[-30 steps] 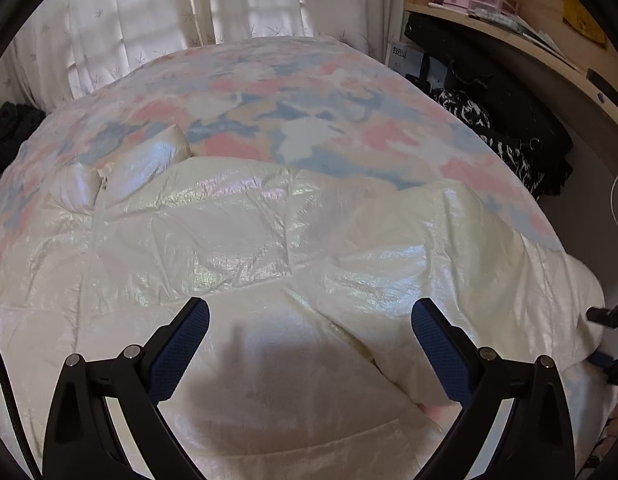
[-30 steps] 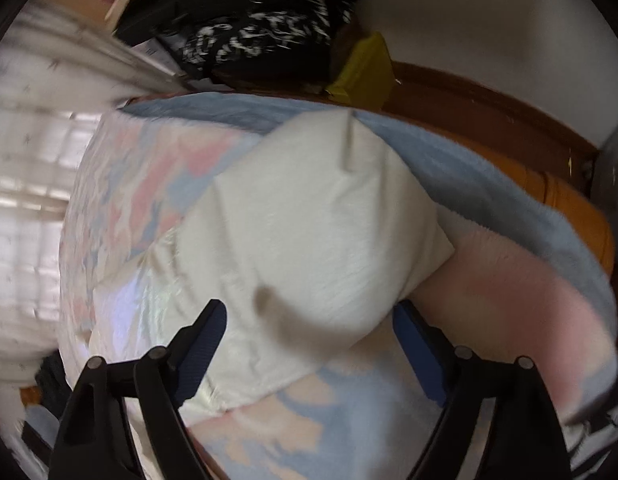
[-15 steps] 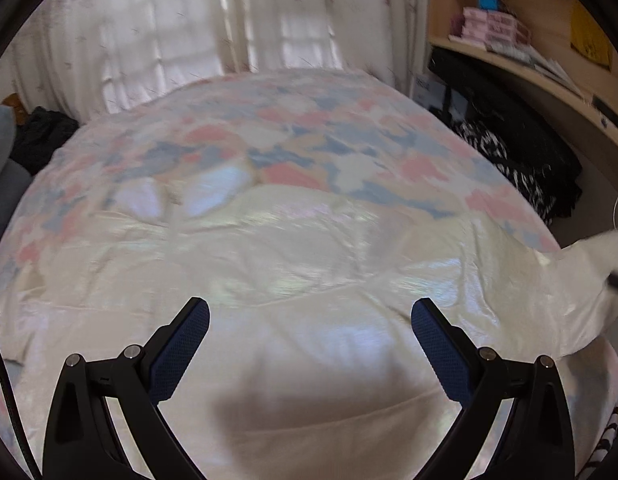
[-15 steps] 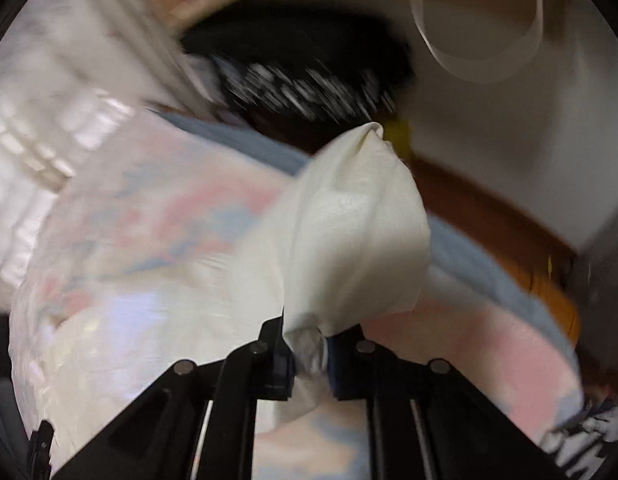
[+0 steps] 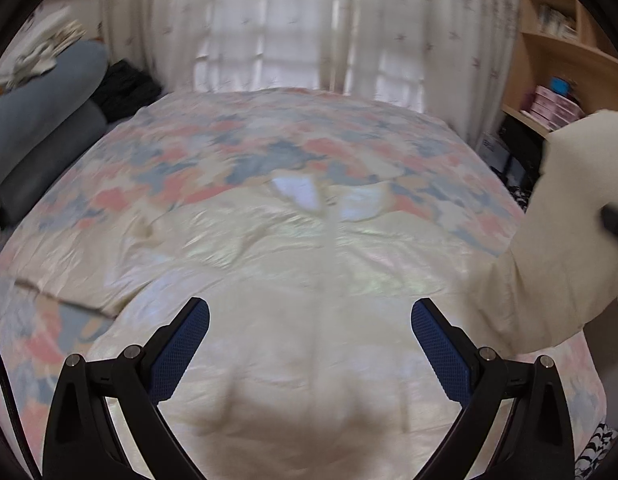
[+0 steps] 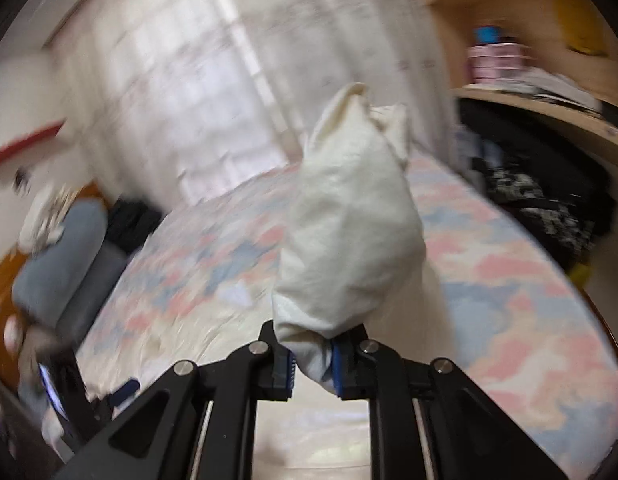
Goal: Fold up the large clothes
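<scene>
**Cream jacket: right sleeve lifted for the first fold**

Cream, glossy, quilted puffer jacket (image 5: 309, 264) lies spread face up on the bed, collar toward twelve o'clock in the left wrist view, its body filling the near half of the pastel pink, blue and cream patterned bedspread (image 5: 301, 140); its matte cream sleeve (image 6: 349, 232) is raised off the bed at three o'clock.

The right gripper (image 6: 313, 364) has its fingers clenched on the cuff end of that sleeve, though the grip is easing a touch wider; cloth stays pinched between the blue pads. The left gripper (image 5: 309, 344) hovers over the jacket's lower middle with fingers released, wide apart and holding nothing.

The step in hand looks like the opening sleeve fold; the next move probably calls for carrying the sleeve across toward nine o'clock and laying it flat on the chest, while the free gripper could pin the body so the slippery shell does not slide.

Around the bed: white sheer curtains (image 5: 309, 28) at twelve o'clock; grey-blue bolster pillows (image 5: 45, 120) at ten; wooden shelves (image 5: 569, 48) with pink boxes at two; both views are motion-blurred.
</scene>
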The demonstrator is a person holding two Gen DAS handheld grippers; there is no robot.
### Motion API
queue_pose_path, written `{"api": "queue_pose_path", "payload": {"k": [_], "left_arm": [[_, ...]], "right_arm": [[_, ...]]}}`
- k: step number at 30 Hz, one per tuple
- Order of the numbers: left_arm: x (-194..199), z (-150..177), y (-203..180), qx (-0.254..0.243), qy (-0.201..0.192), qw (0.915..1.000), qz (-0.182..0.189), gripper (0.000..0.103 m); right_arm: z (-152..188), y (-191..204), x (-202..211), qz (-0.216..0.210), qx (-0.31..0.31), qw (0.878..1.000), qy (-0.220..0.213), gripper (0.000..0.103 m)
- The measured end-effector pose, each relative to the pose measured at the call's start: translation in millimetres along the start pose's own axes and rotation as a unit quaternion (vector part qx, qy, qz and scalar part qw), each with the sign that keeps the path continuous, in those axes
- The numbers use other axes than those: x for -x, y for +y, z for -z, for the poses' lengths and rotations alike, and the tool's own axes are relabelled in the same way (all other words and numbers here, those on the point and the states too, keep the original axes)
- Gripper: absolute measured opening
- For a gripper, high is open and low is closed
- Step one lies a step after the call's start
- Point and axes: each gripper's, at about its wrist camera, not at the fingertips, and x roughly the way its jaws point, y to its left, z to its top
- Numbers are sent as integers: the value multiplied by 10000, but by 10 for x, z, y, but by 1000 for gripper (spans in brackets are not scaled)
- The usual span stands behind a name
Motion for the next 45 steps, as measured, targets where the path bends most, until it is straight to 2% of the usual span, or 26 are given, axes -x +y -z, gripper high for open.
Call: {"api": "queue_pose_path", "payload": {"k": [3, 4, 5, 7, 10, 12, 16, 19, 22, 25, 27, 28, 29, 30, 31, 32, 33, 35, 38, 42, 45], "left_arm": [[-95, 142, 259, 63, 107, 9999, -96, 100], [-129, 211, 332, 70, 158, 9998, -130, 100], [-188, 270, 400, 89, 230, 9996, -146, 100], [-297, 365, 475, 152, 344, 9993, -26, 100], [-436, 501, 597, 388, 554, 9968, 433, 100], [-526, 574, 682, 644, 727, 9921, 799, 100], [-685, 652, 675, 901, 947, 9839, 1218, 100], [-807, 690, 606, 872, 1072, 9822, 1270, 100], [-942, 722, 506, 855, 1216, 9795, 1360, 98], [-1081, 729, 348, 716, 1374, 9775, 1430, 85], [-1140, 728, 233, 559, 1385, 9791, 1384, 70], [-1165, 719, 181, 483, 1396, 9793, 1386, 66], [-1193, 711, 120, 417, 1411, 9791, 1402, 54], [-1225, 702, 53, 350, 1434, 9789, 1410, 32], [-1256, 686, 1, 278, 1485, 9788, 1387, 20], [-1283, 667, -66, 166, 1532, 9794, 1301, 13], [-1281, 631, -127, 75, 1489, 9816, 1189, 8], [-1165, 512, -261, -158, 1189, 9863, 1134, 6], [-799, 234, -461, -564, 400, 9914, 1108, 5], [-310, -173, -587, -972, -559, 9884, 1025, 5], [-108, -412, -540, -1189, -1074, 9837, 821, 5]], "right_arm": [[380, 374, -445, 16, 354, 9986, 389, 17], [498, 453, -566, 43, 455, 9977, 507, 25], [633, 526, -735, 16, 573, 9959, 693, 39], [915, 591, -1012, -5, 651, 9921, 1072, 59], [1270, 560, -1272, -140, 478, 9849, 1655, 60], [1437, 495, -1231, -309, 260, 9830, 1793, 60], [1591, 321, -916, -305, 0, 9866, 1601, 60], [1600, 189, -690, -307, -195, 9901, 1357, 60], [1560, 116, -658, -336, -398, 9902, 1294, 60], [1558, 45, -670, -307, -491, 9894, 1330, 60], [1577, 5, -713, -299, -563, 9887, 1360, 60], [1594, -39, -741, -296, -649, 9875, 1406, 60], [1614, -65, -773, -304, -710, 9866, 1435, 60], [1641, -84, -816, -318, -762, 9858, 1460, 60], [1669, -107, -841, -309, -809, 9850, 1495, 60], [1690, -122, -859, -303, -839, 9843, 1521, 60], [1719, -145, -876, -307, -879, 9834, 1555, 60], [1776, -169, -901, -307, -904, 9824, 1607, 60], [1821, -172, -896, -298, -873, 9831, 1581, 60], [1840, -158, -900, -287, -829, 9841, 1543, 60], [1823, -151, -877, -292, -843, 9838, 1553, 60]]}}
